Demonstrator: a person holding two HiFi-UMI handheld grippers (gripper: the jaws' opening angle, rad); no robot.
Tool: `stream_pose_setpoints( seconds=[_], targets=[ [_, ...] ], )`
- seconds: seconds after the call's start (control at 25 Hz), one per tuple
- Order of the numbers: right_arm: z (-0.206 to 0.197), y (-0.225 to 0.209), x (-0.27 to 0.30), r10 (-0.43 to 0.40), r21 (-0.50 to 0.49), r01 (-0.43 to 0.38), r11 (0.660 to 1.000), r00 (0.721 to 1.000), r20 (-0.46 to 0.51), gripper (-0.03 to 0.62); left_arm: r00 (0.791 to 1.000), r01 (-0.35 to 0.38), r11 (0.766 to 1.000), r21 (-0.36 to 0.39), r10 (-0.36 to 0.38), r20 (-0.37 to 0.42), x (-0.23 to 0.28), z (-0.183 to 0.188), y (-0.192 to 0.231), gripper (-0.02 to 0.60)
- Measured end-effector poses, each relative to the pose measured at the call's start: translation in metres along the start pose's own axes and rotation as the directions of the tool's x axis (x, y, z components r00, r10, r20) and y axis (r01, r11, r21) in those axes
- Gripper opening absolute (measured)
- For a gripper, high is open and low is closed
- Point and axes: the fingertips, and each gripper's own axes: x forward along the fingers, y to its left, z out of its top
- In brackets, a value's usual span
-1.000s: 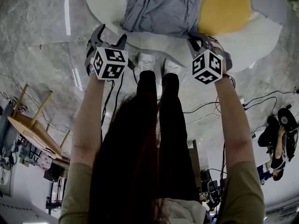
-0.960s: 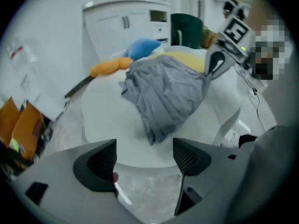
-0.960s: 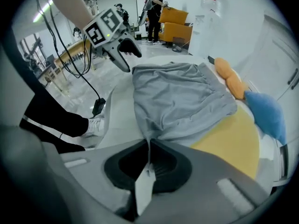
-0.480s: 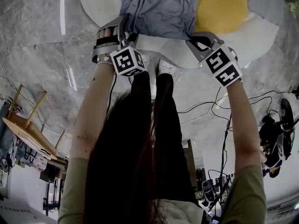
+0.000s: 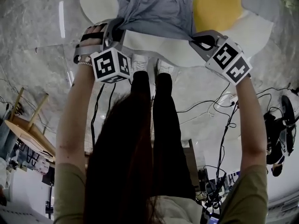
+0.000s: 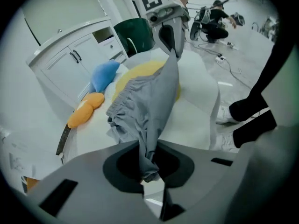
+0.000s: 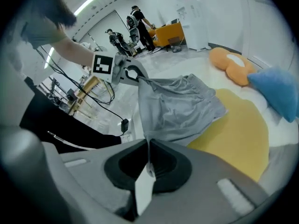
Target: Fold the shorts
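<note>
Shorts [image 5: 154,8], grey, lie at the top centre of the head view on a white table [image 5: 154,50], with a yellow mat [image 5: 217,6] to their right. The left gripper [image 5: 114,29] has their lower left corner and the right gripper [image 5: 198,38] their lower right, so the near edge hangs between the two.

Seen from the left gripper view, its jaws are closing on a bunched fold of the shorts at lower centre. The cloth runs tight up to the other gripper at the top.

Seen from the right gripper view, those jaws are pinched together on a thin edge of cloth, and a white label [image 7: 144,185] dangles below.

I'd judge the fold goes best if both corners rise level, with the edge taut, and travel over to the far side together.
</note>
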Motion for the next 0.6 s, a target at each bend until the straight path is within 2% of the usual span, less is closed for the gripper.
stream_pose_setpoints(
  seconds=[0.16,0.28,0.4,0.48,0.6],
  targets=[
    [0.019,0.028,-0.067,0.122,-0.039,-0.123,0.992,0.992,-0.032,0.009,0.994,0.098,0.995,-0.006,-0.097,0.055,-0.072,0.032,0.022,0.044],
    [0.040,0.048,-0.121,0.174,-0.069,-0.177,0.982,0.984,-0.039,0.009,0.981,0.179,0.983,-0.039,-0.176,0.078,-0.128,0.057,0.035,0.044],
    [0.056,0.053,-0.160,0.179,-0.083,-0.181,0.980,0.983,-0.034,0.009,0.968,0.241,0.968,-0.075,-0.235,0.084,-0.162,0.074,0.046,0.044],
    [0.060,0.043,-0.174,0.165,-0.076,-0.166,0.983,0.986,-0.020,0.009,0.960,0.272,0.955,-0.115,-0.262,0.097,-0.167,0.080,0.055,0.044],
    [0.070,0.010,-0.185,0.097,-0.080,-0.096,0.992,0.995,0.012,0.009,0.972,0.229,0.963,-0.141,-0.218,0.092,-0.150,0.086,0.089,0.044]
  ],
)
